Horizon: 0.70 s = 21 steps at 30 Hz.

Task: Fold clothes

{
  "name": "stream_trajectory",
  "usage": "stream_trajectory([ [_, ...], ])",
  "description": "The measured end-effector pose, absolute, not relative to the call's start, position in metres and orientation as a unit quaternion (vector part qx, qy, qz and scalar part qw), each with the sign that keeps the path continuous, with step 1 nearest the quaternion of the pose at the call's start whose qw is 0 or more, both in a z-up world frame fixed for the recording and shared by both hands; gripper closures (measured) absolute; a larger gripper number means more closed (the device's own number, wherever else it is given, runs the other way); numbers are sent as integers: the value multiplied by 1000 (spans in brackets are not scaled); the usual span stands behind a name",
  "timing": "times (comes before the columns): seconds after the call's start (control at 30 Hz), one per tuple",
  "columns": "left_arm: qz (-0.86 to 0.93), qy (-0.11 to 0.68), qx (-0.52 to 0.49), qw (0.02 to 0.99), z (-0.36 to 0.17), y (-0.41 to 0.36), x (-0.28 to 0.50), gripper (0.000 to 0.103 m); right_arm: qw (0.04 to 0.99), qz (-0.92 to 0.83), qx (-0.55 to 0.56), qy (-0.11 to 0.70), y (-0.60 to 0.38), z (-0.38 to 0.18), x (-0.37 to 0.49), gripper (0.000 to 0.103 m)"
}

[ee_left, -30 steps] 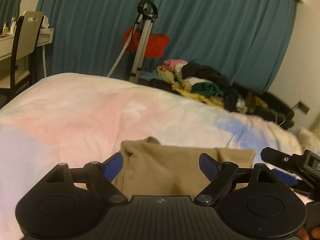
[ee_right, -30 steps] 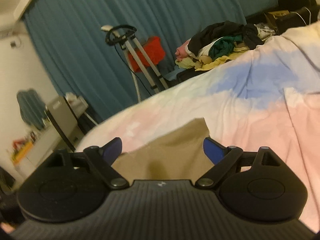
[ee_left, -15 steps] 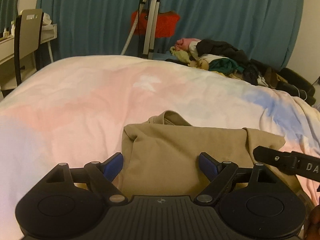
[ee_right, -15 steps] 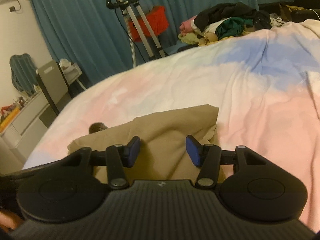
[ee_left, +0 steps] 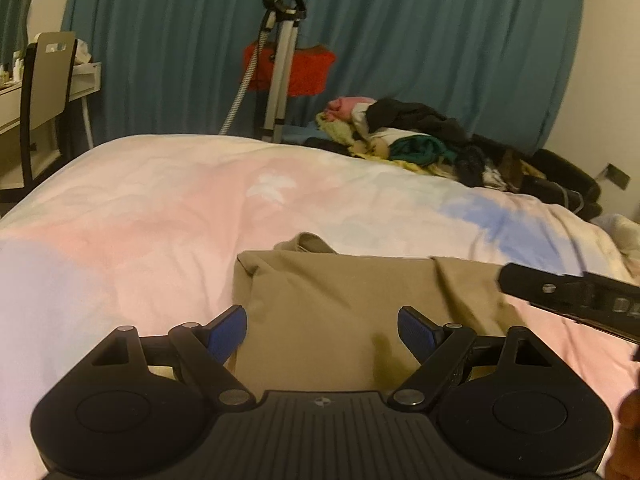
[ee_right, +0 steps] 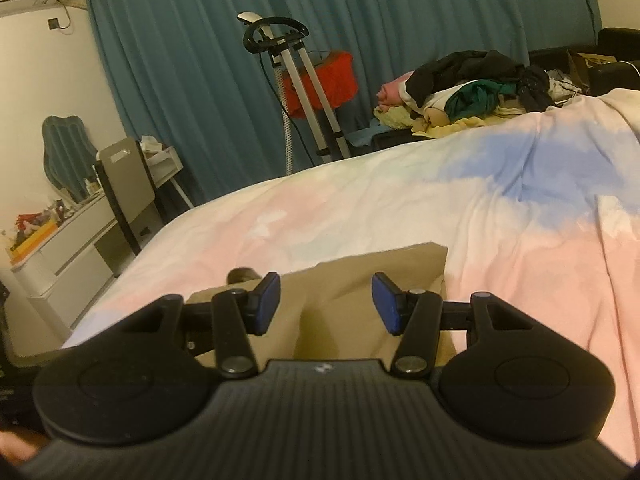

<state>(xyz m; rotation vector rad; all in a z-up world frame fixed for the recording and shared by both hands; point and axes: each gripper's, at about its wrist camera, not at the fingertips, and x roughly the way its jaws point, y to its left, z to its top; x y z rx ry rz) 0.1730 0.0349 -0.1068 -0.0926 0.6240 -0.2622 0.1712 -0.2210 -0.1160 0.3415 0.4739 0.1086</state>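
Observation:
A tan garment (ee_left: 340,300) lies folded on the pastel bedspread (ee_left: 160,208). My left gripper (ee_left: 322,330) is open and empty just above its near left part. In the right wrist view the same garment (ee_right: 360,280) lies under my right gripper (ee_right: 326,304), whose jaws stand partly open with nothing between them. A black finger of the right gripper (ee_left: 568,292) shows at the right edge of the left wrist view.
A pile of unfolded clothes (ee_left: 412,140) lies at the bed's far side. A steamer stand (ee_left: 280,60) and a red item (ee_left: 296,68) stand before the teal curtain. A desk and chair (ee_left: 44,92) are at the left.
Both grippers stayed over the tan garment. The right gripper's jaws narrowed half a second ago and have now widened somewhat. The left stayed open; its view tilted down, then back up.

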Motion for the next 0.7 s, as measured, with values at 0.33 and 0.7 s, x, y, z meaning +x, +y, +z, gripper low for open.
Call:
stream_trajectory([
  [0.33, -129, 319, -24, 939, -102, 35, 135, 19, 952, 48, 161, 257, -217, -123, 134, 49],
  [0.7, -97, 382, -53, 918, -133, 39, 144, 17, 946, 35, 150, 285, -224, -163, 146, 49],
])
